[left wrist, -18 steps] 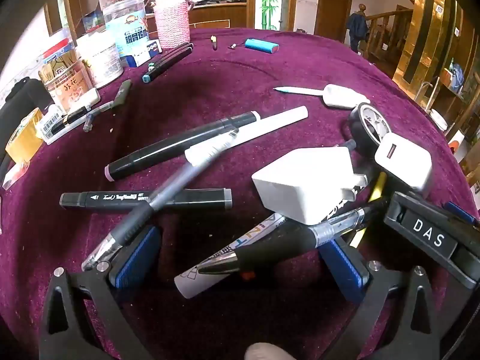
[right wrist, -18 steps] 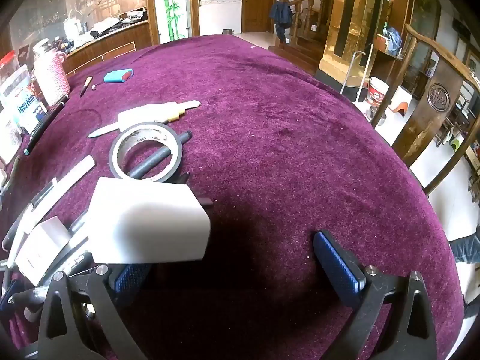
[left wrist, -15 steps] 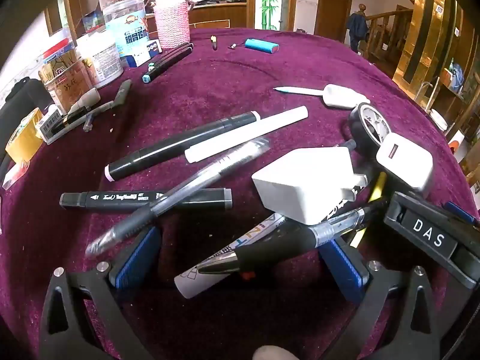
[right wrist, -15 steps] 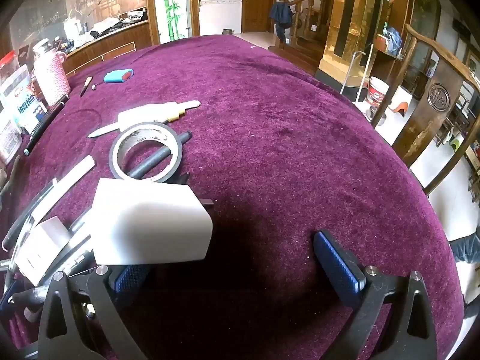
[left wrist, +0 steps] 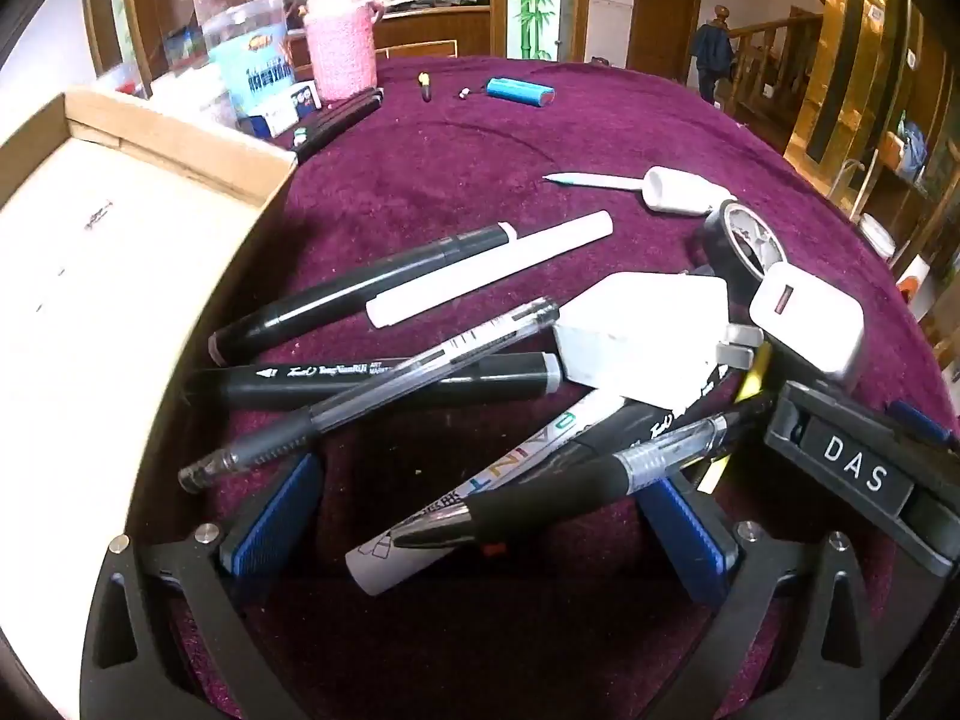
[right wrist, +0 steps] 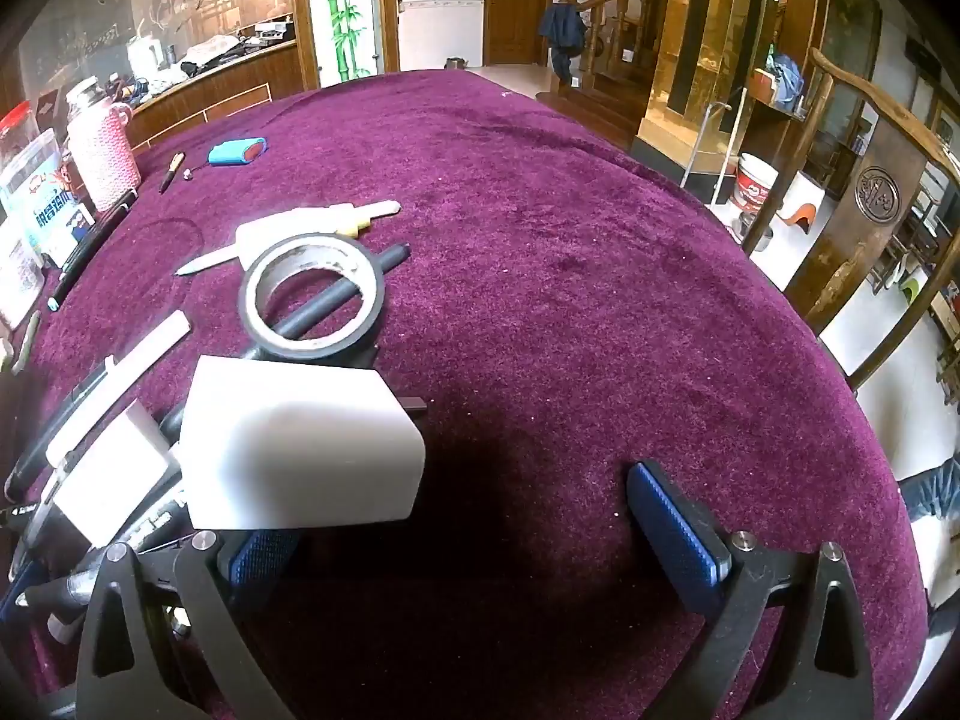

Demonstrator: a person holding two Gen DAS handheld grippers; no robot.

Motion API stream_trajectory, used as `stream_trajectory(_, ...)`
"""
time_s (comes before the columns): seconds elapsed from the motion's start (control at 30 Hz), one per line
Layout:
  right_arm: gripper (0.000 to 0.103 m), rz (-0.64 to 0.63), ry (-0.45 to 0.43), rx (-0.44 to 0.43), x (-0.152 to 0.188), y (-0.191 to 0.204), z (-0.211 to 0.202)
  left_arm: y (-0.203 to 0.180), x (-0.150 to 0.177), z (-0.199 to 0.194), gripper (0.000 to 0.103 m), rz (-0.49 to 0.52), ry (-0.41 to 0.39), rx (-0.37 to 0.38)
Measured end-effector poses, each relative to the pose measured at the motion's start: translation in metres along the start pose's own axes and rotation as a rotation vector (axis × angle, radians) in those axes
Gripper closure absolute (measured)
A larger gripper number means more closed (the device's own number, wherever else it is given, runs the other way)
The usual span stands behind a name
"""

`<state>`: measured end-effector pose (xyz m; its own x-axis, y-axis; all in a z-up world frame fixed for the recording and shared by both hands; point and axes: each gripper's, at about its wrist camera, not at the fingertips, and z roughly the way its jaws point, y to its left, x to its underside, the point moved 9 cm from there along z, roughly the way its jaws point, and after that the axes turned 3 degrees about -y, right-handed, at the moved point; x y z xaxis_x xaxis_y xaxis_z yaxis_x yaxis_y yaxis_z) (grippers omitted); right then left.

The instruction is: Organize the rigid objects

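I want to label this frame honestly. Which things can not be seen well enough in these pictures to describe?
- Cardboard box, left wrist view: cut off by the left edge, and its inside is washed out to white.
- Paint marker, left wrist view: print partly hidden by the black pen lying across it.
- Gray pen, right wrist view: lower end hidden behind the white charger.
- Jars, right wrist view: cut off by the left edge.

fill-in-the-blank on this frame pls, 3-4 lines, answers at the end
1. The clear-barrelled gel pen lies across the black ____ printed with white lettering.
2. The shallow box at the left of the left wrist view is made of ____.
3. The black roll of tape has a dark grey ____ passing through its hole.
4. Both the left gripper and right gripper stand ____, holding nothing.

Missing words: marker; cardboard; pen; open
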<state>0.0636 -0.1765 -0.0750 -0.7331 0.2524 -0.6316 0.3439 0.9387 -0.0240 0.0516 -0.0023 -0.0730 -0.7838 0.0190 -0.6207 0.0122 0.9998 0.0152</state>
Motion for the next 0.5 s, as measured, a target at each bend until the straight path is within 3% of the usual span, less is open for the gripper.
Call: stream_trajectory(0.5, 0.001, 0.0, 0.0, 0.001, -0.0004, 0.0001, 0.0003, 0.0014, 0.0019, 0.0008, 0.001, -0.009, 0.002, 0.009)
